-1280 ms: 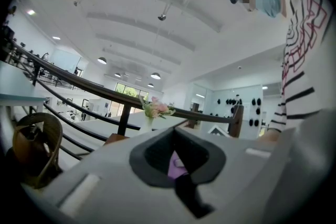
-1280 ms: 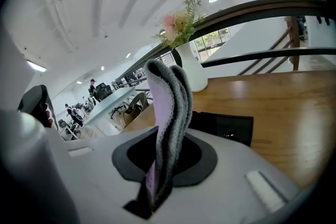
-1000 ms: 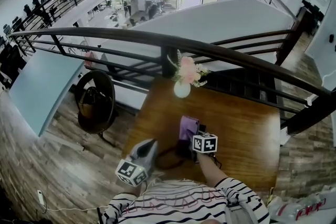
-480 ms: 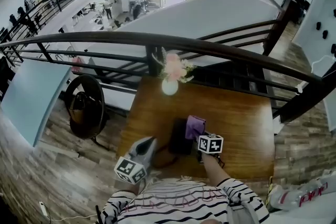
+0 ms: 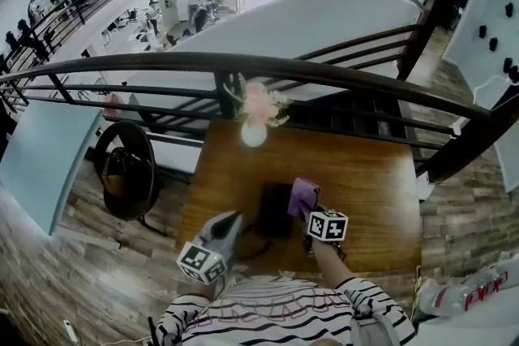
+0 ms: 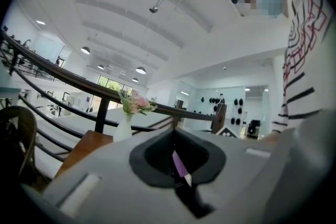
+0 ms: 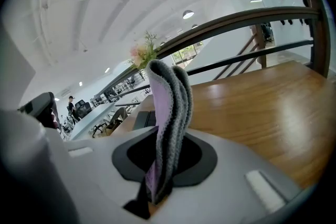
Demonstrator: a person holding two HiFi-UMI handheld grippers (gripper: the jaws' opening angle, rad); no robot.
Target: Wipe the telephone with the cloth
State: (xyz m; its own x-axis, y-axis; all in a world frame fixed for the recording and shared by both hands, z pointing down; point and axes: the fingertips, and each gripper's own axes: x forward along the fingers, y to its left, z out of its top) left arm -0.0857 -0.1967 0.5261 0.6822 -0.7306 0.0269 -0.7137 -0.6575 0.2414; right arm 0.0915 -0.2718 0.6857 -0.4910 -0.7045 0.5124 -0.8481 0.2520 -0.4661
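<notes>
A black telephone (image 5: pixel 274 210) lies on the wooden table (image 5: pixel 369 174), its cord looping toward the near edge. A purple and grey cloth (image 5: pixel 303 196) hangs over the telephone's right edge, with my right gripper (image 5: pixel 310 212) shut on it. In the right gripper view the cloth (image 7: pixel 169 107) stands up folded between the jaws, and the telephone (image 7: pixel 144 119) shows dark behind it. My left gripper (image 5: pixel 230 223) is held left of the telephone, near the table's front left, and touches nothing. Its jaws (image 6: pixel 176 139) are shut, with only a thin slit between them.
A white vase of pink flowers (image 5: pixel 253 116) stands at the table's far edge, against a dark railing (image 5: pixel 340 77). A round wicker chair (image 5: pixel 126 170) sits on the floor left of the table. Beyond the railing is a drop to a lower floor.
The cloth has slid with my right gripper from the telephone's top toward its right edge, uncovering the black top. My left gripper has stayed in place. The head view has shifted a little.
</notes>
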